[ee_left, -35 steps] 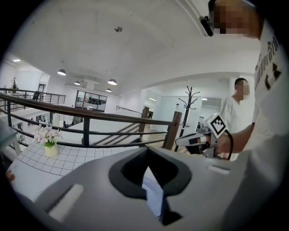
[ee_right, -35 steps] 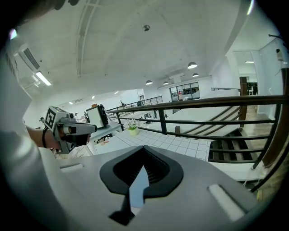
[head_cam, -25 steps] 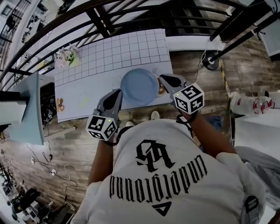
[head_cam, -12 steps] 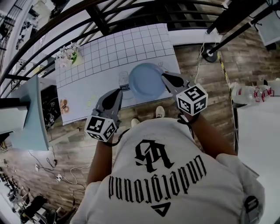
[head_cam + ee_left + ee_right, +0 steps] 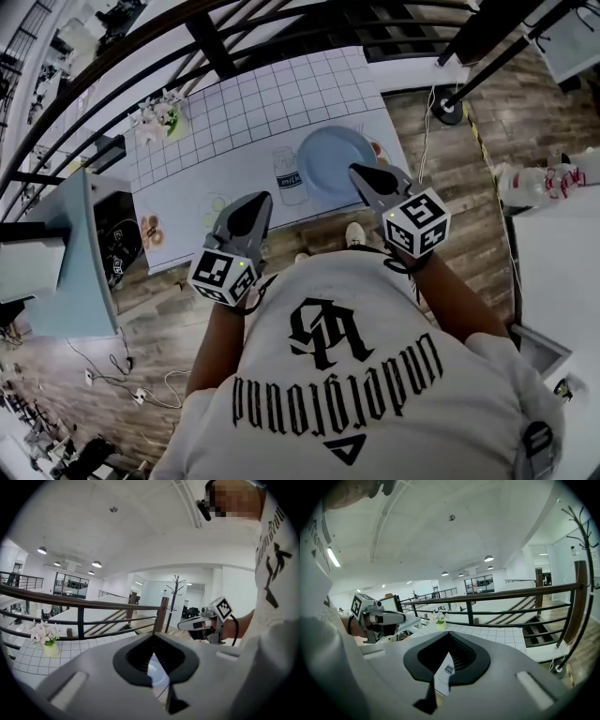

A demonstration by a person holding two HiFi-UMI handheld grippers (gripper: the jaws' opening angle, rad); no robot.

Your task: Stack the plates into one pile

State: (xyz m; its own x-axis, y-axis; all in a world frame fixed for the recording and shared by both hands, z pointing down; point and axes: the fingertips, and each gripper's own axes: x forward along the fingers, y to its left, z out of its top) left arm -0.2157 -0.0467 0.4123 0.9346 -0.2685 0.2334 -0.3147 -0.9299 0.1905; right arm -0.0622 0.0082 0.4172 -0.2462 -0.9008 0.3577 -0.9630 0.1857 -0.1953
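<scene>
A light blue plate (image 5: 333, 159) lies on the white table (image 5: 234, 131) near its front right corner; whether others lie under it I cannot tell. My right gripper (image 5: 359, 172) is shut and empty, its tip over the plate's near right rim. Its own view shows only the table's milk-carton print (image 5: 448, 669) through the slit between the jaws. My left gripper (image 5: 257, 201) hangs over the table's front edge, well left of the plate, shut with nothing in it. A sliver of the plate (image 5: 158, 677) shows through its jaws.
The table carries a black grid and printed pictures, among them a milk carton (image 5: 288, 174). A vase of flowers (image 5: 156, 120) stands at its far left. A dark railing (image 5: 216, 47) runs behind the table. A pale blue cabinet (image 5: 80, 253) stands to the left.
Both grippers have drawn back from the plate's sides; the left one now sits clearly left of it. The plate stays on the table while the view shifts.
</scene>
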